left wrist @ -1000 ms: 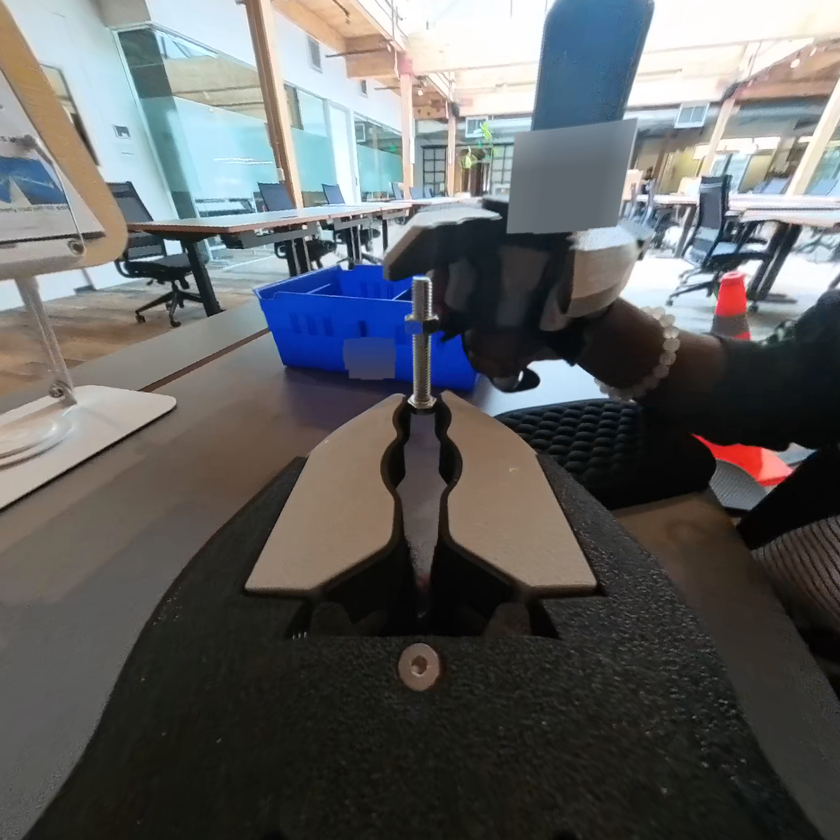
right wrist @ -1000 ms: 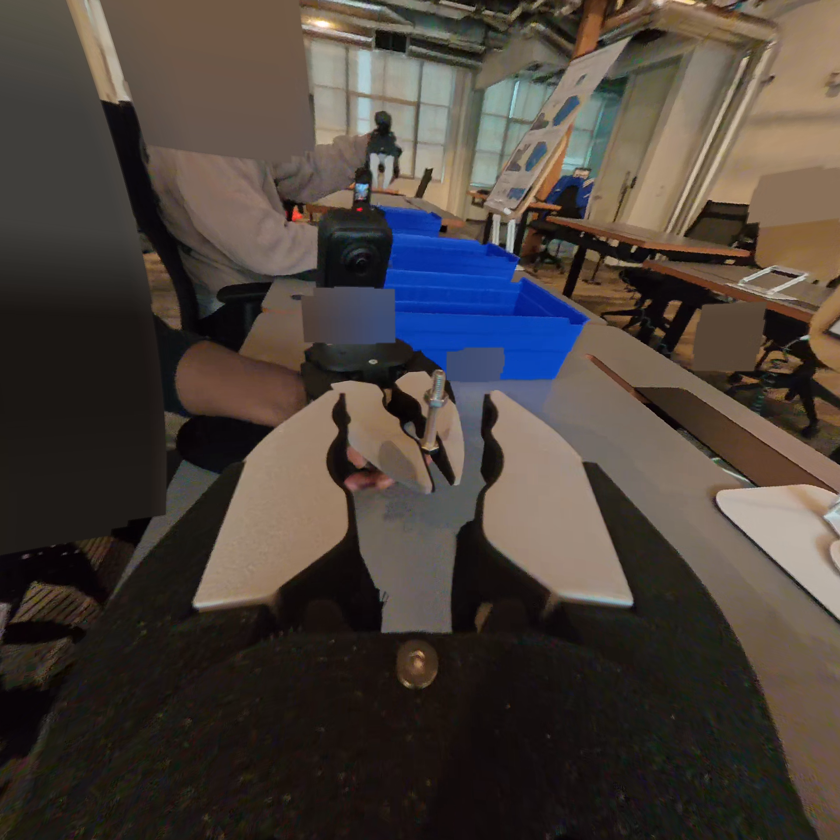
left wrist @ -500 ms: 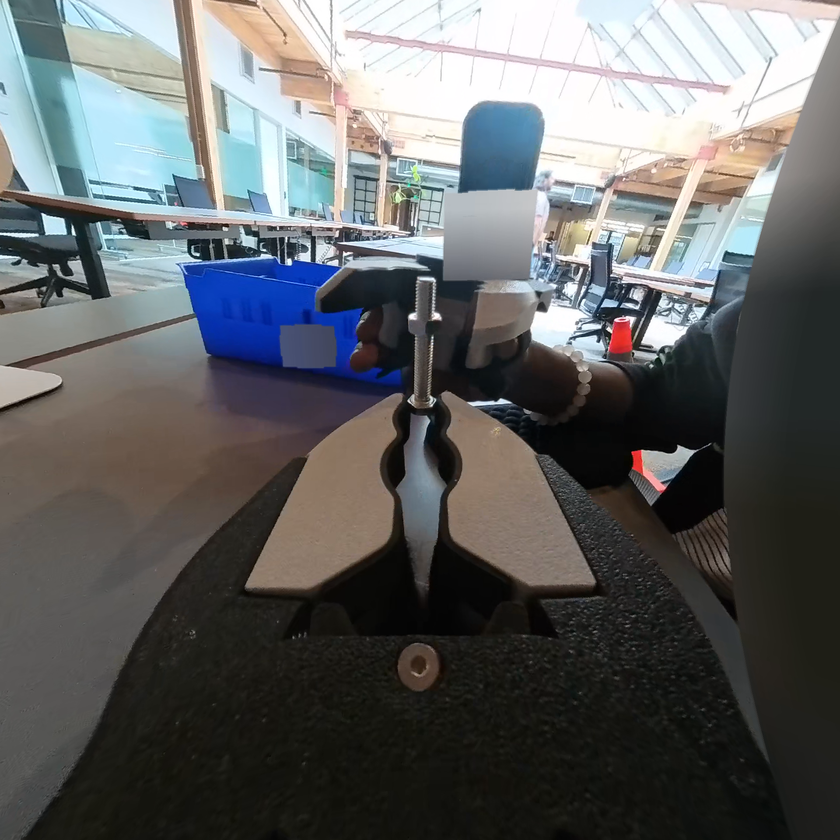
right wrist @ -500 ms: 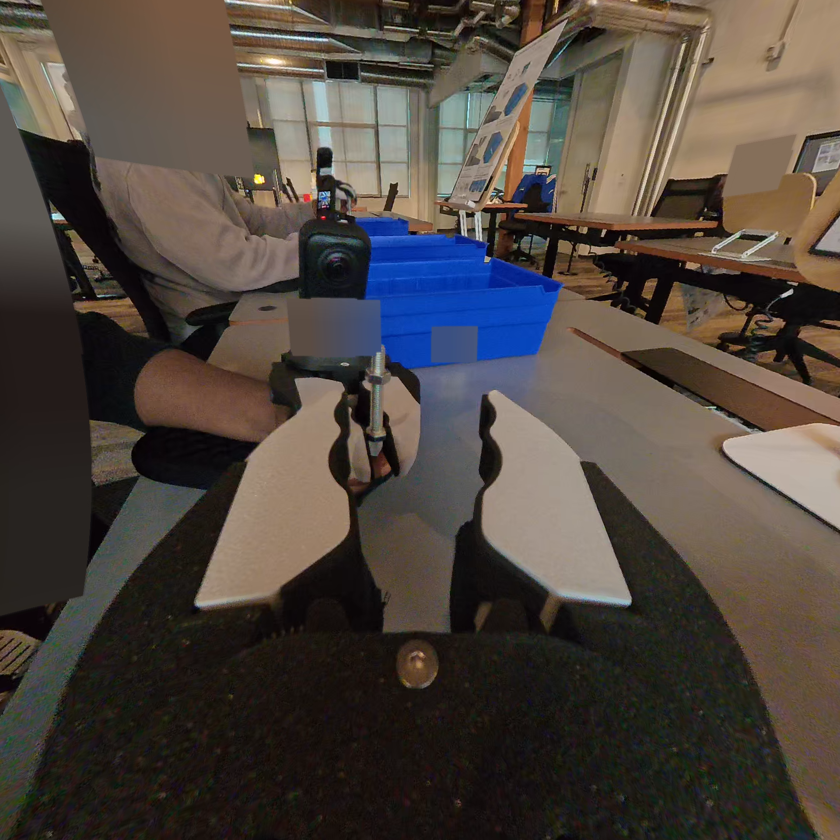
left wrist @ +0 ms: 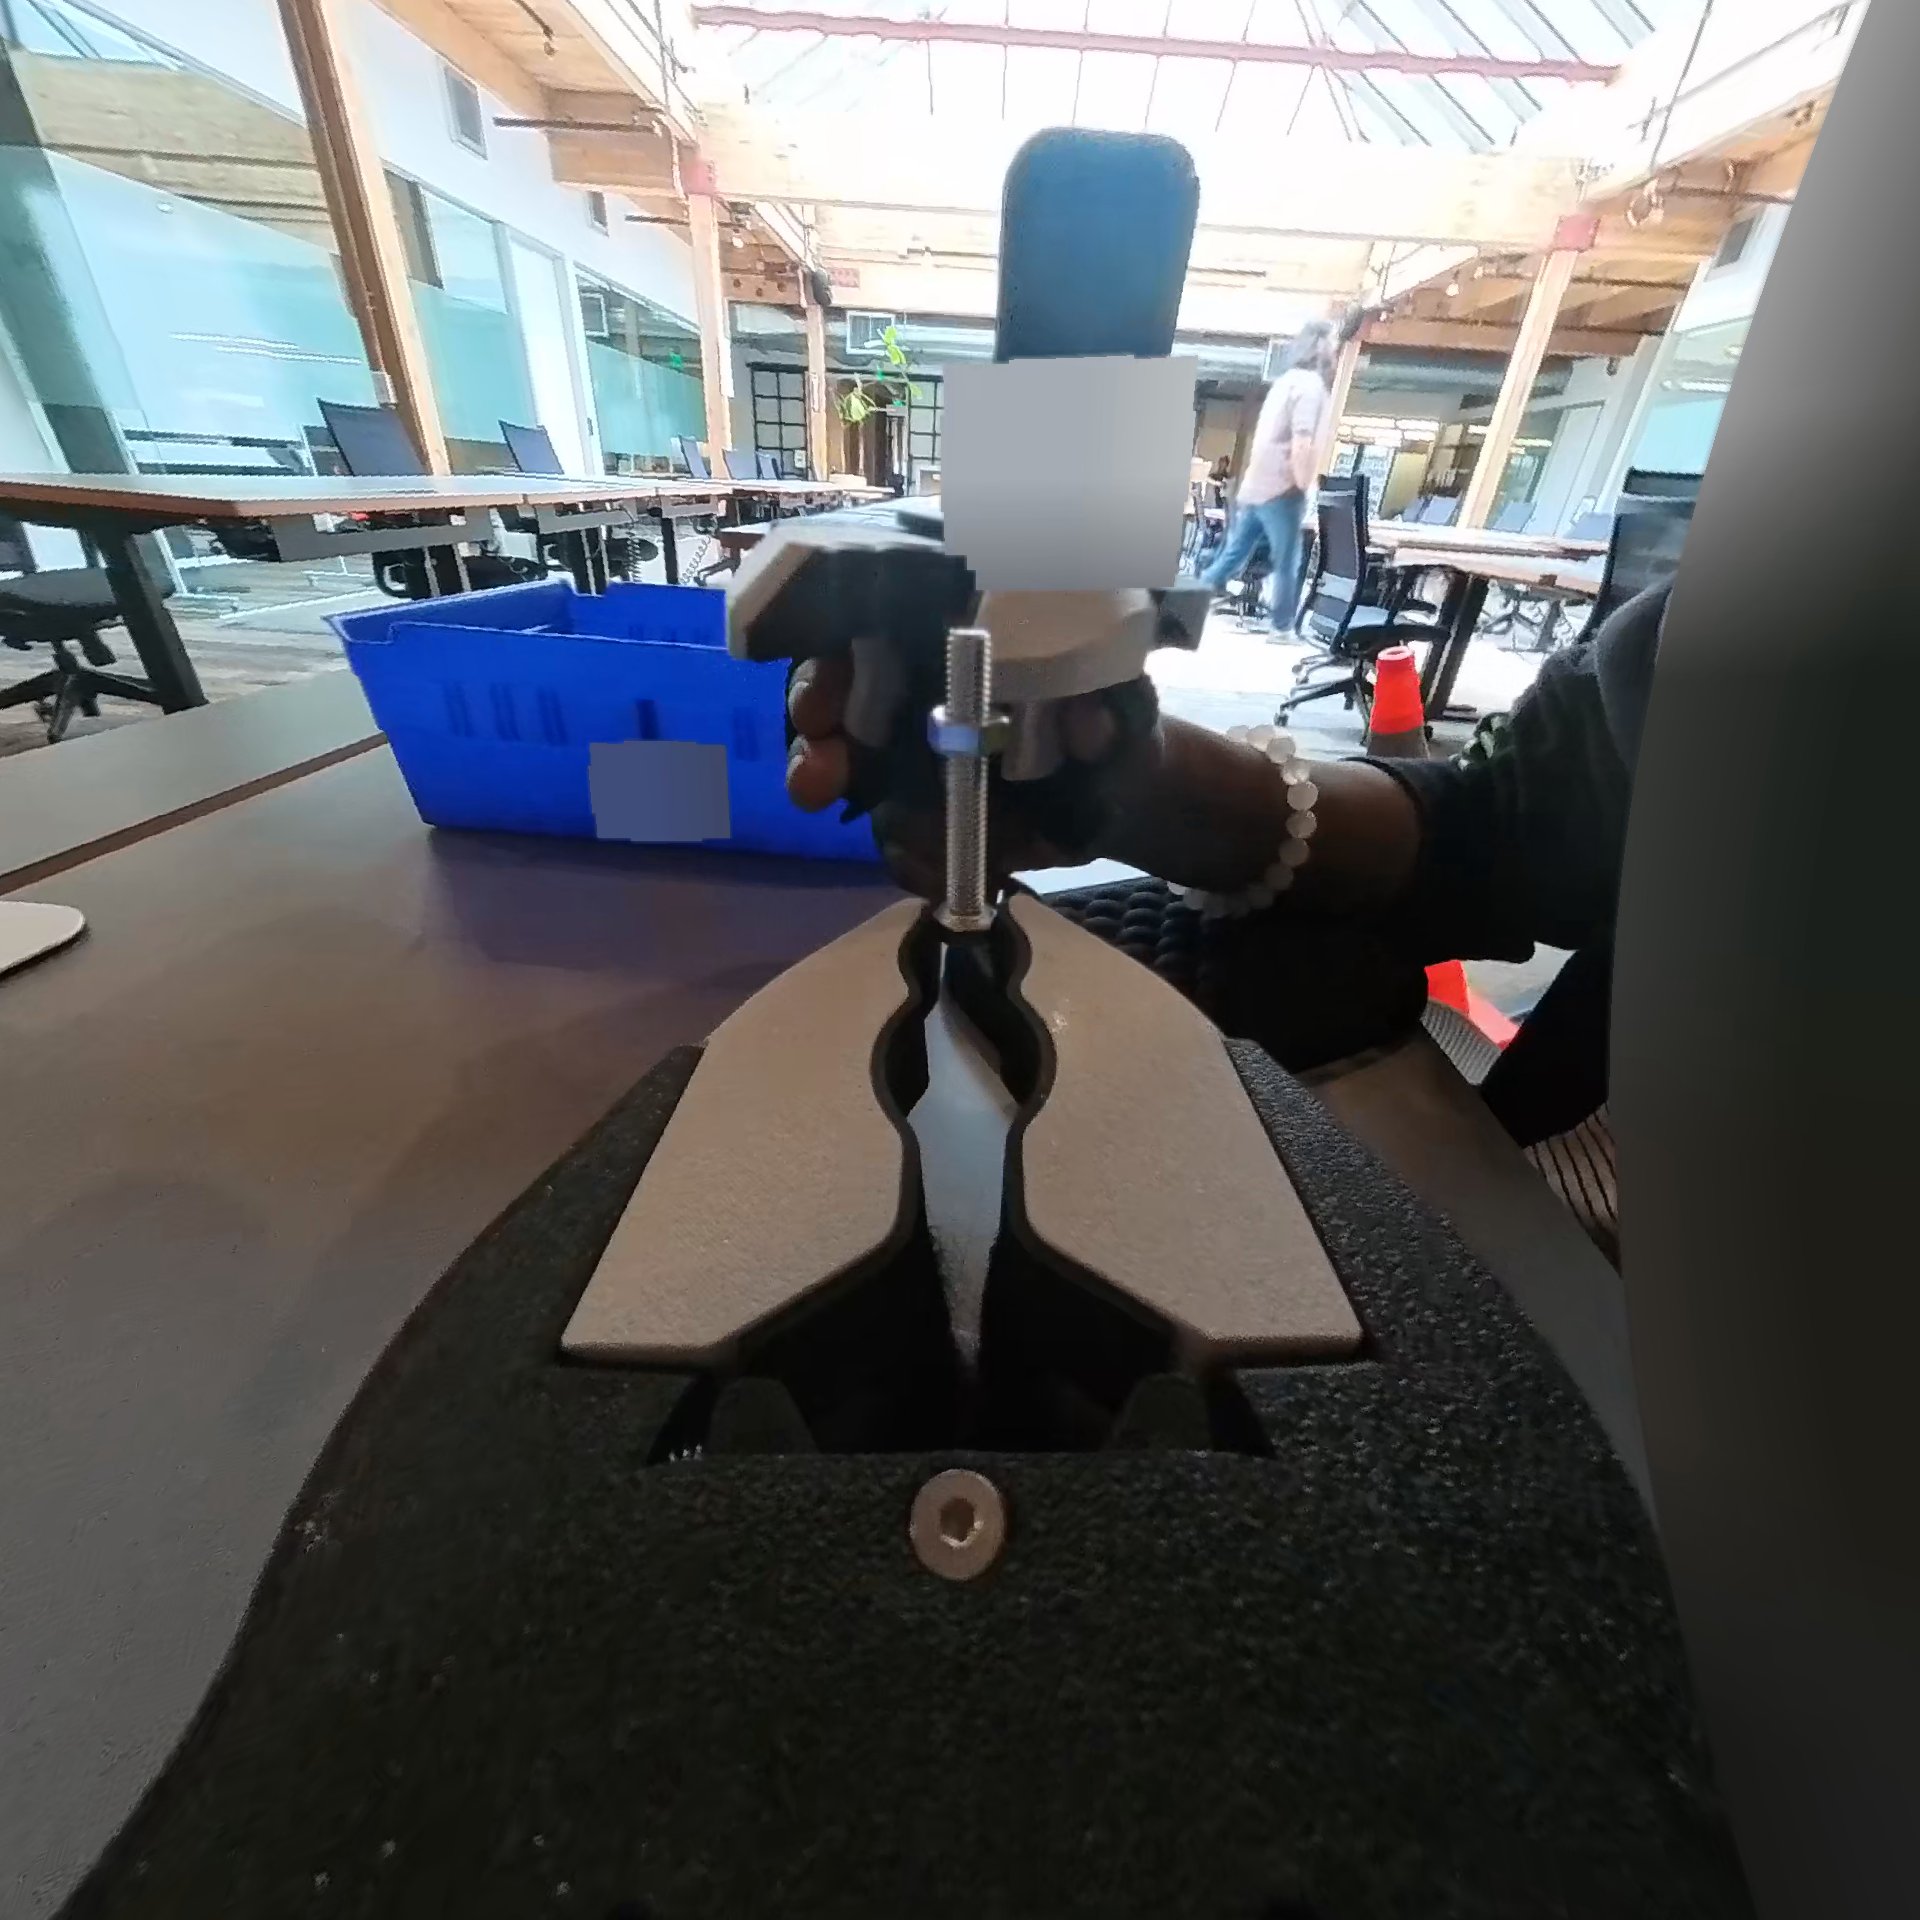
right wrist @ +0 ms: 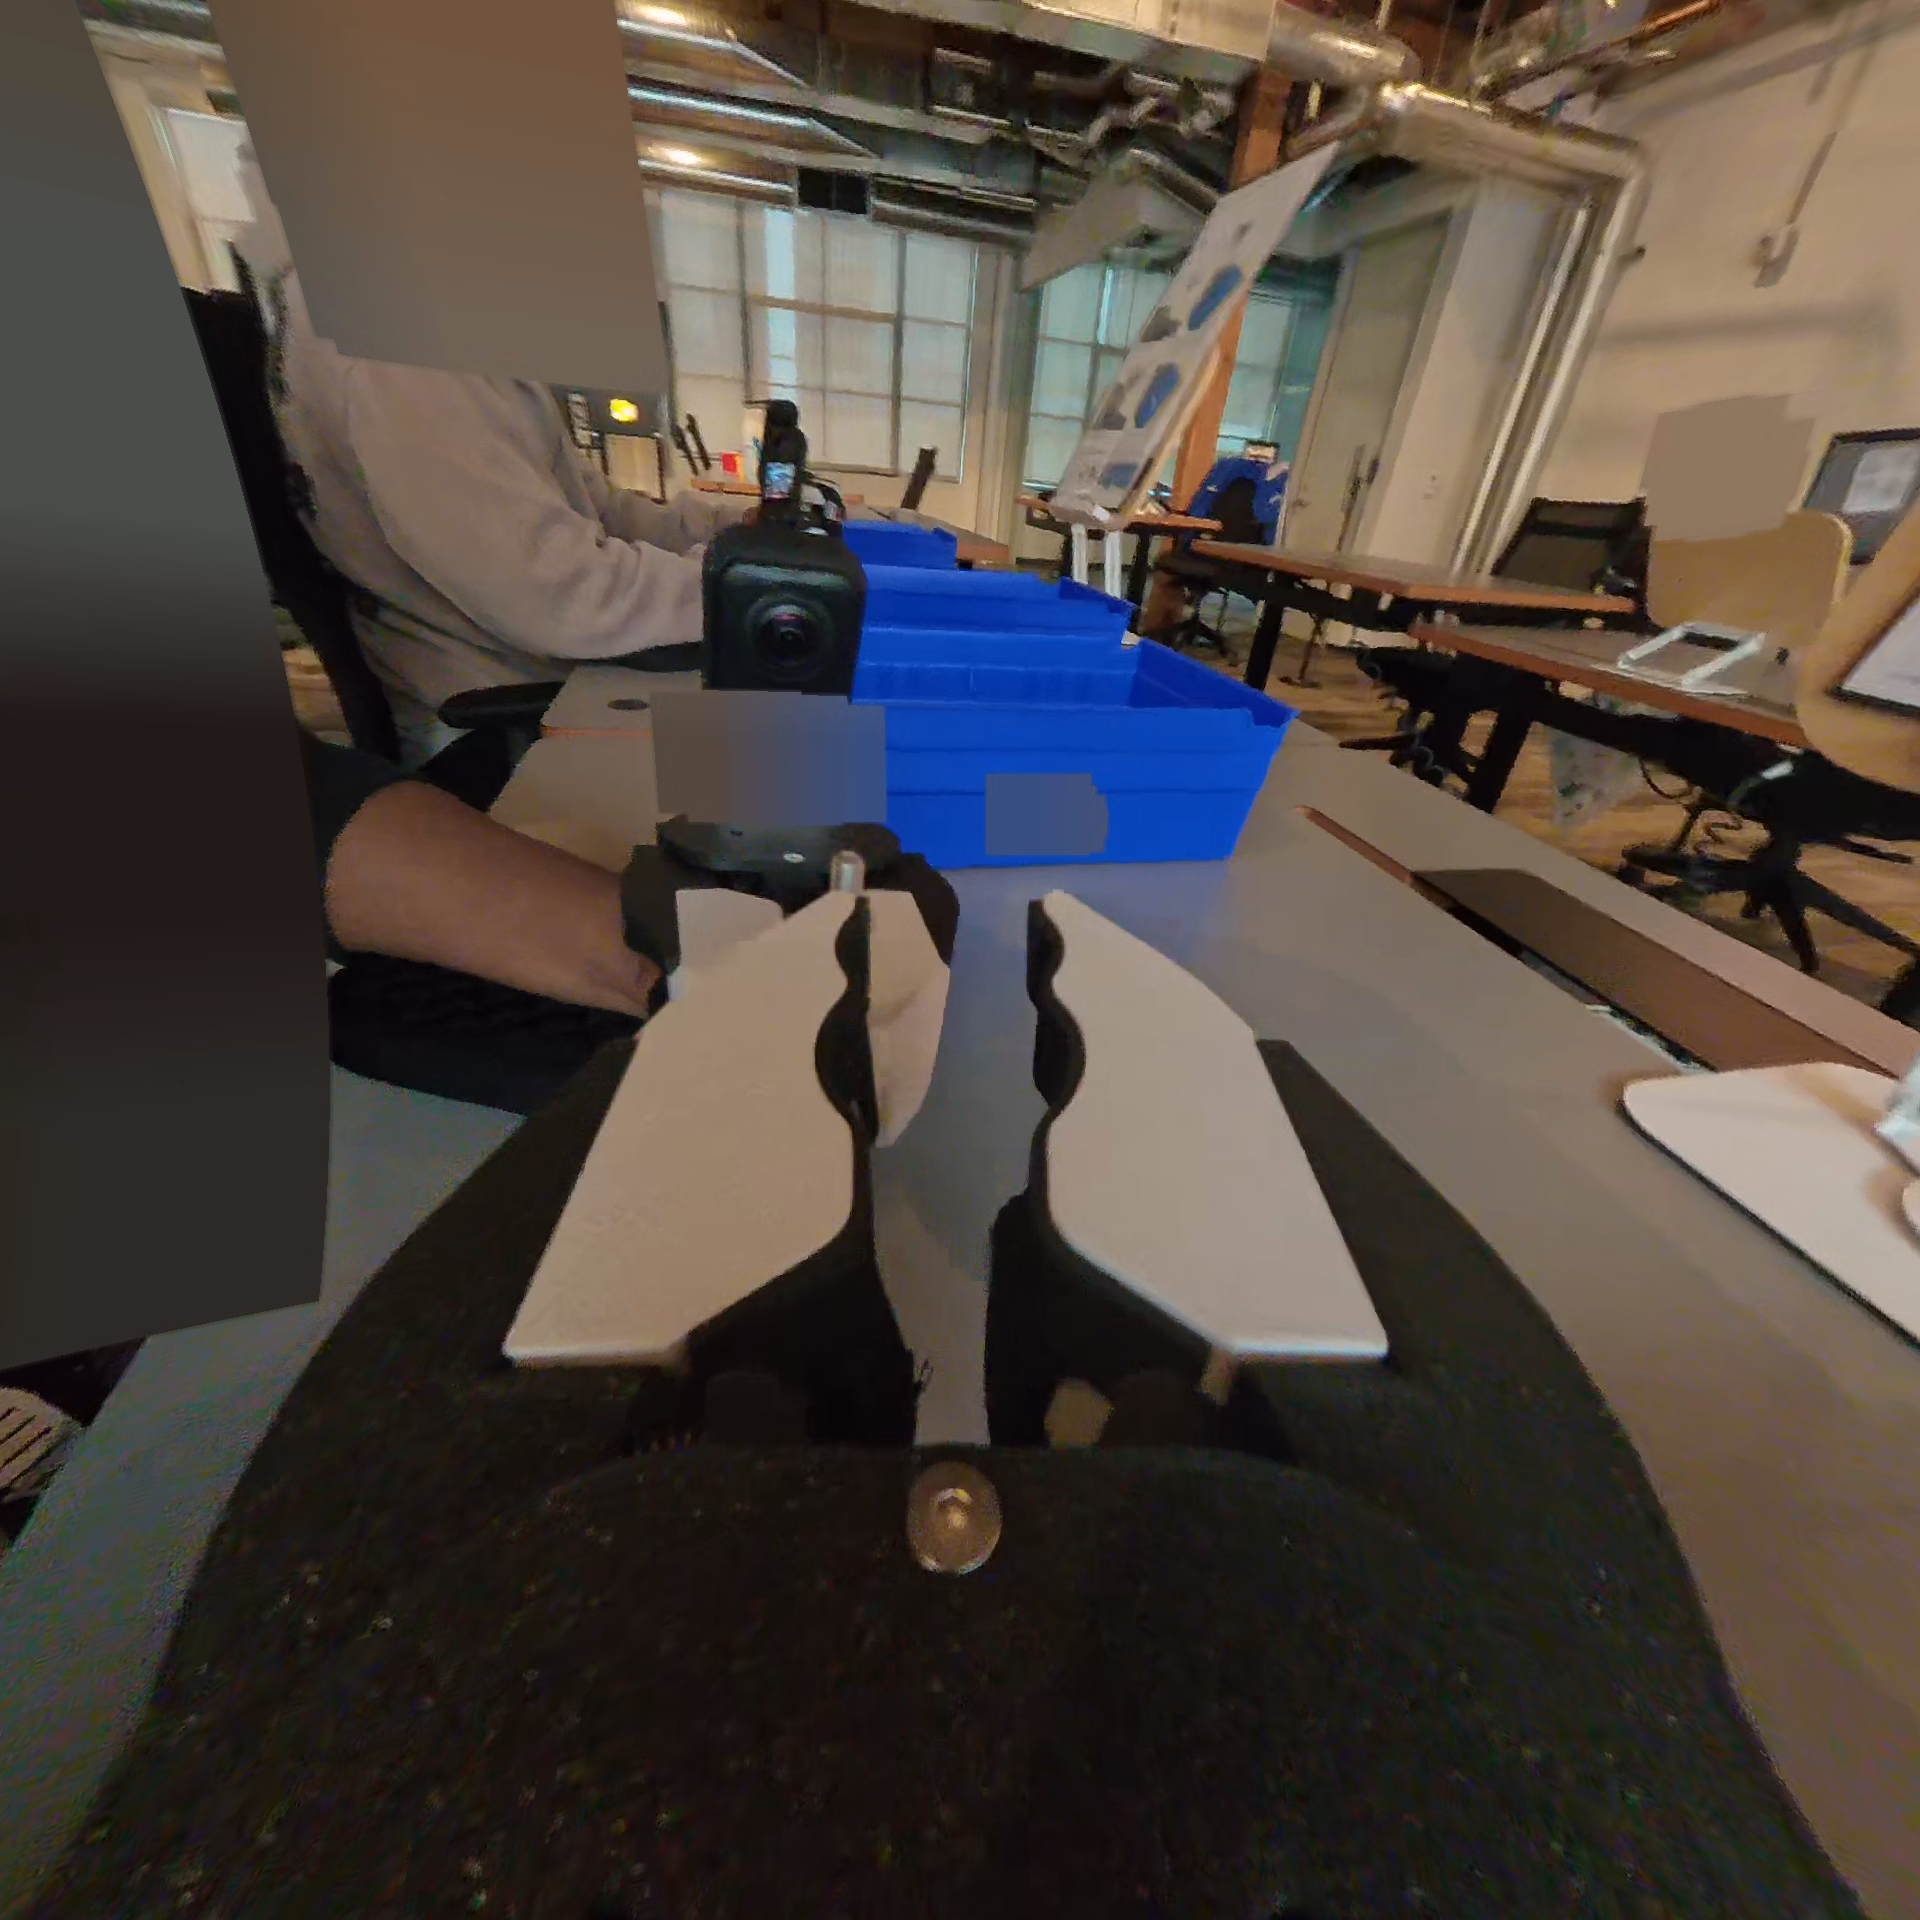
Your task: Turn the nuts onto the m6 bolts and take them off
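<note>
The left tool [left wrist: 966,920] is narrowed on the head of a silver bolt [left wrist: 967,800], its two fingertips pressing the head from either side, so the bolt stands upright above the tips. A nut [left wrist: 968,729] sits partway up the thread, well above the head and below the free end. Behind the bolt, the right tool [left wrist: 940,613] is held by a hand [left wrist: 1049,769] with a beaded bracelet, close to the upper thread; whether it touches the nut cannot be told.

In the right wrist view, the right tool [right wrist: 945,914] stands partly spread with a clear gap between its fingers and nothing in that gap. The bolt tip [right wrist: 848,864] shows just above its left finger, off to the side of the gap.

The dark surface [left wrist: 260,1039] lies open to the left of the tools. A blue bin [left wrist: 540,707] stands farther back, apart from both tools. A white stand base [right wrist: 1766,1153] lies near the surface's right edge, and a seam with a dark strip [right wrist: 1621,956] runs along that side. A black mesh chair [left wrist: 1143,925] sits just beyond the near edge, below the hand.
</note>
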